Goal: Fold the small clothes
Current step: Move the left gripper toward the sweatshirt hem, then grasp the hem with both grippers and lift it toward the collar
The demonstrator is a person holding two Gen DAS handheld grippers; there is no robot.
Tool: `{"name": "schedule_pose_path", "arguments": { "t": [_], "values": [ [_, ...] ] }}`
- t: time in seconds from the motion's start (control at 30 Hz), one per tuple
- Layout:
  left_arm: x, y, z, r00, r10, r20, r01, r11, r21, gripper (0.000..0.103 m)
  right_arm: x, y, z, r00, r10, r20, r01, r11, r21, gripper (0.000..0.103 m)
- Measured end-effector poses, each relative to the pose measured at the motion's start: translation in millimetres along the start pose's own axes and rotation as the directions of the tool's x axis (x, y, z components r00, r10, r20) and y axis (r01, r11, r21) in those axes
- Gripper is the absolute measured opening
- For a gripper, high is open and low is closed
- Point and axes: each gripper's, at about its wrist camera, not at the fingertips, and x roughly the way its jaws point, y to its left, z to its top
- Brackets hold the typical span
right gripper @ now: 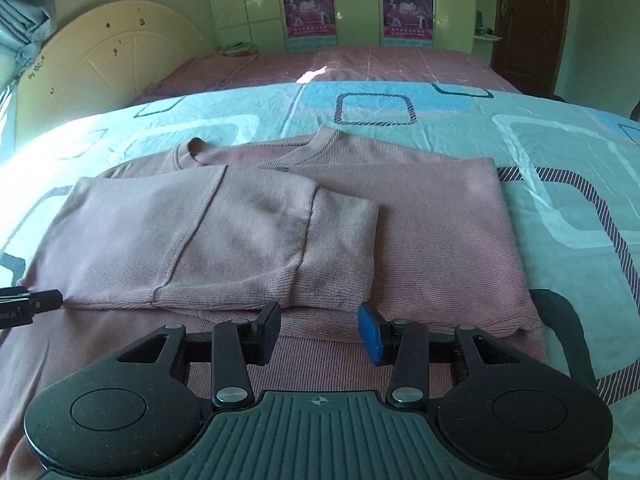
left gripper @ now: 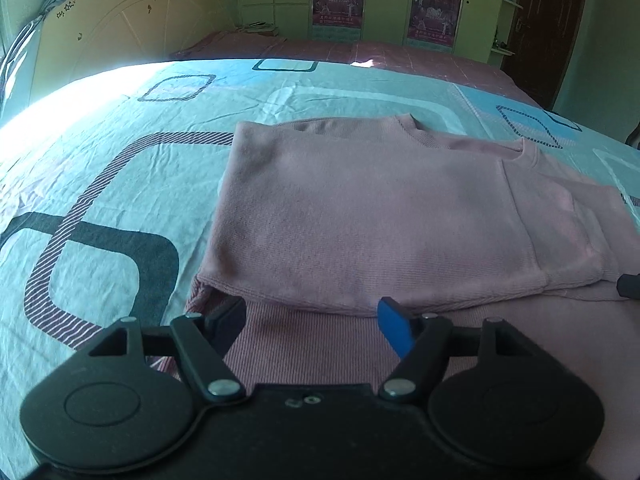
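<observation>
The left claw (left gripper: pixel 312 320) hangs with jaws apart and nothing between them, just over the sweater's (left gripper: pixel 360 216) near hem. The right claw (right gripper: pixel 320 330) is likewise apart and empty, a little narrower, above the same hem beside the folded-in sleeve cuff (right gripper: pixel 340 248). The pink sweater lies flat on the bed (left gripper: pixel 100 160), toward its near edge, with both sides turned inward. The risk, I judge, is a shallow pinch: catching only the top layer at the hem would drag the sleeve loose and undo the side folds when lifted; uneven grips would skew the fold.
</observation>
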Motion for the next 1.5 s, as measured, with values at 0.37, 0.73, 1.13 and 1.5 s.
{"name": "schedule_pose_path", "arguments": {
  "t": [0.37, 0.73, 1.13, 1.5],
  "values": [
    [-56, -26, -67, 0.999, -0.024, -0.032, 0.025, 0.999, 0.032, 0.072, -42, 29, -70, 0.982, 0.161, -0.104, -0.170, 0.982, -0.086, 0.043],
    [-83, 17, -127, 0.999, 0.012, -0.042, -0.008, 0.996, 0.092, 0.081, -86, 1, -139, 0.992, -0.092, -0.081, 0.083, 0.990, -0.117, 0.043],
    [-139, 64, -165, 0.999, 0.001, -0.045, 0.000, 1.000, 0.022, 0.076, -155, -8, -170, 0.978, -0.208, -0.031, 0.208, 0.978, 0.000, 0.074],
    [-149, 85, -191, 0.984, -0.129, -0.125, 0.123, 0.991, -0.050, 0.065, -188, -37, -212, 0.959, -0.272, -0.084, 0.283, 0.943, 0.176, 0.076]
  ]
}}
